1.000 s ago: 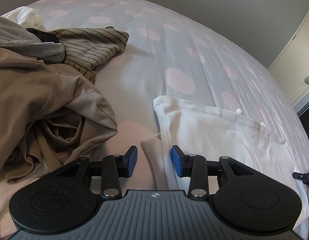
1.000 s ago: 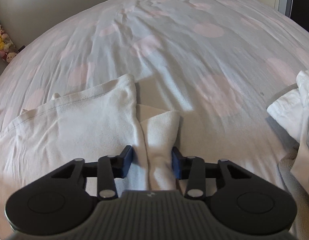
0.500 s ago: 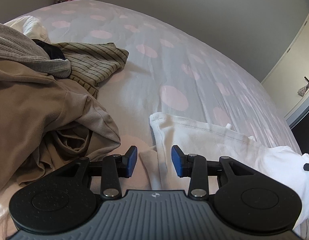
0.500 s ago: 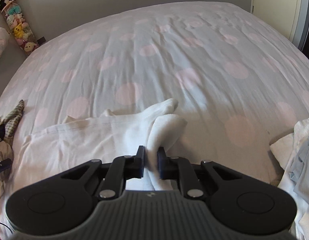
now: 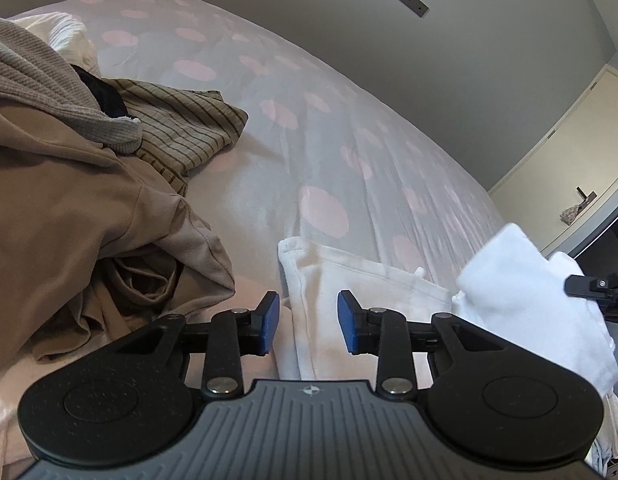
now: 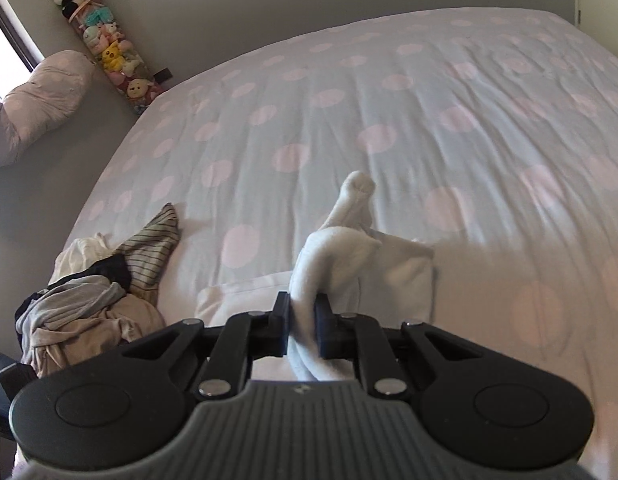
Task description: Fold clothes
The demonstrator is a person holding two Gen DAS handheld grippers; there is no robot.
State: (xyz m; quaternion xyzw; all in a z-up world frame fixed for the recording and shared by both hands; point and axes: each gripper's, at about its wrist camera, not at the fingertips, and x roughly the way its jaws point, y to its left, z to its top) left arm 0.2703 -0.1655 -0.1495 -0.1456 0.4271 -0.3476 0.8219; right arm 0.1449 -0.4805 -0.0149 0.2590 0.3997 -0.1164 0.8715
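Note:
A white garment lies flat on the dotted bed cover. My left gripper hovers low over its near left corner. Its blue pads stand apart on either side of the garment's edge without pressing it, and the jaws are closing. My right gripper is shut on a bunched end of the white garment and holds it up off the bed. In the left wrist view that raised end hangs at the right, with the right gripper's fingers at the frame edge.
A heap of clothes lies to the left: a tan garment, a grey knit and a striped shirt. The same heap shows in the right wrist view. Plush toys and a pillow sit by the far wall.
The right gripper closed on the garment's end and lifted it high, carrying it over toward the left. The left gripper rose a little and its jaws narrowed.

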